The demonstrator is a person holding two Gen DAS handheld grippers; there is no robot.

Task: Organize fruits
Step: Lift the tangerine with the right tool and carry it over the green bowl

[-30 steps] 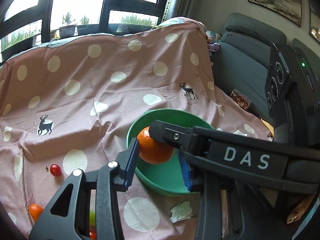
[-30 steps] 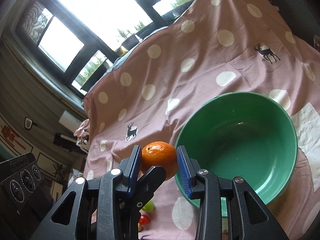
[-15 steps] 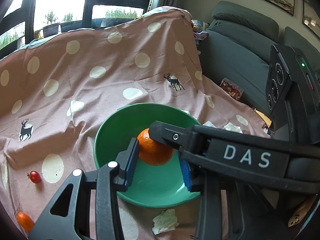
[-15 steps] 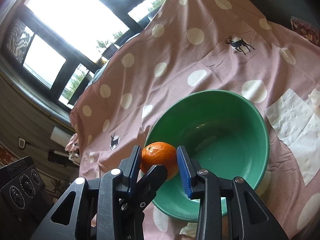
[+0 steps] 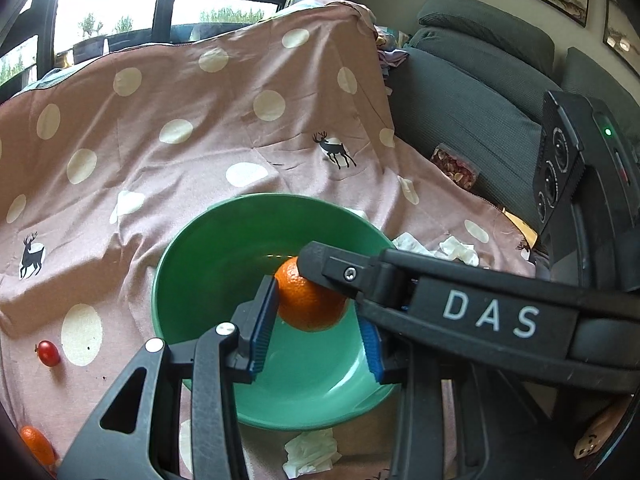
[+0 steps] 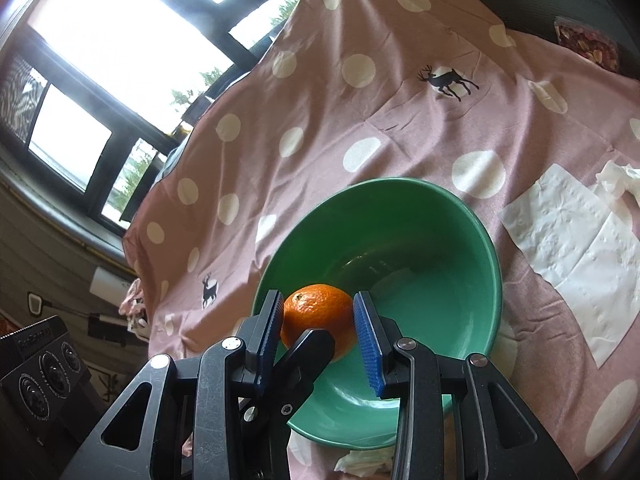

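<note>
Both grippers hold one orange tangerine (image 5: 310,306) between them over the green bowl (image 5: 192,256). My left gripper (image 5: 316,332) has its blue pads on each side of the fruit, and the right gripper's finger crosses in front. In the right wrist view my right gripper (image 6: 320,328) is shut on the tangerine (image 6: 318,314) above the near left part of the bowl (image 6: 460,216), with the left gripper's finger (image 6: 308,356) below it. The bowl holds no other fruit.
A pink polka-dot cloth (image 5: 180,92) covers the table. A cherry tomato (image 5: 48,354) and a small orange fruit (image 5: 36,444) lie at the left. Crumpled tissues (image 5: 310,454) lie near the bowl, a flat paper napkin (image 6: 576,248) to its right. A grey sofa (image 5: 472,96) stands behind.
Both grippers have carried the tangerine from beside the bowl's left rim to over the bowl's inside. The grip has not changed.
</note>
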